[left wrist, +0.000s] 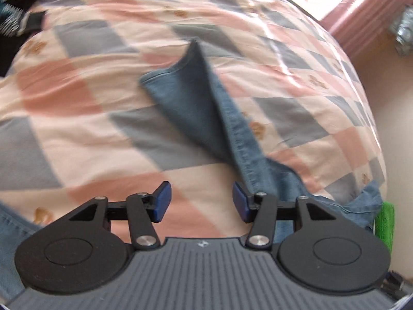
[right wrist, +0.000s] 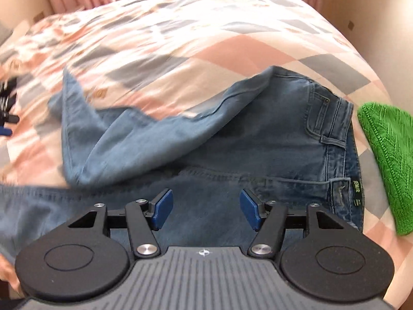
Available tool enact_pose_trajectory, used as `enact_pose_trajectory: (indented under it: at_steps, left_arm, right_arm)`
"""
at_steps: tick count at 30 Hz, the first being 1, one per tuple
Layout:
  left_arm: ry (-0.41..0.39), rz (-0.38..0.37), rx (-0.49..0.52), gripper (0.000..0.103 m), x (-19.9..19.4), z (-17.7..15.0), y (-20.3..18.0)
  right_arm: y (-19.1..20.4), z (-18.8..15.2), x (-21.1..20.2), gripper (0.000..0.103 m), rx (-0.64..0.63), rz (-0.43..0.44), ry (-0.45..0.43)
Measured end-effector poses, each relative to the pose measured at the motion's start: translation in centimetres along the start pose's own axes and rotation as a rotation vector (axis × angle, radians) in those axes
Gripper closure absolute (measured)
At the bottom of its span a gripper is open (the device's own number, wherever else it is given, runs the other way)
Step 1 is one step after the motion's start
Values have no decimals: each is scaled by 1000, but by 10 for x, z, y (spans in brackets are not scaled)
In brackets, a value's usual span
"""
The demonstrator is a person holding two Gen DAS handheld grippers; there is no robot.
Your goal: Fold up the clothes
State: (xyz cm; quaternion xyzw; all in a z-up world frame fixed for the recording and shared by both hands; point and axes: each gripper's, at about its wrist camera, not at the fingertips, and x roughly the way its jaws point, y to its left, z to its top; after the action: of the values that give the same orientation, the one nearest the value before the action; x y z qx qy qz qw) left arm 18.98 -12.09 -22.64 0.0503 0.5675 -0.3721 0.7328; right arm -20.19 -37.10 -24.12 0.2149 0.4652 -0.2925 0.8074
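Blue jeans (right wrist: pixel 232 139) lie on a bed's checked pink-and-grey quilt (right wrist: pixel 196 38), their long axis running crosswise, waistband beside a green knitted garment (right wrist: pixel 387 160). The right hand-held gripper (right wrist: pixel 206 208) hovers over the seat, jaws spread wide, holding nothing; only this view shows waistband, pocket and label. The left hand-held gripper (left wrist: pixel 201 205), equally open and empty, hovers over the quilt, where one leg (left wrist: pixel 204 108) stretches away from the waistband, its hem end folded to a peak.
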Motion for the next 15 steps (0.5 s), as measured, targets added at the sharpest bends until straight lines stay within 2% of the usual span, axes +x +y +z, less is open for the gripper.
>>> enact_pose_trajectory:
  at_steps: [1,2,6,10,14,15]
  left_arm:
    - [4,-1,10,43,4,3,-5]
    - [10,1,12,41,11,8,-10]
    - [19,22,-49,38,46,43,-17]
    - [26,73,-132,34,96,88,-17]
    - [69,127,-161,37,150,119,-16]
    - [79,108,-171,47,159,122,-16]
  right_arm:
    - [-4,5,1,42,-6,1,0]
    - [-6,10,3,42,-19,2,0]
    - [-14,38,11,41,-77,20,-18]
    - [-16,65,20,37,-94,25,-49]
    - [-16,81,26,35,-76,36,-56]
    - [-16,83,27,34,-70,38,-57]
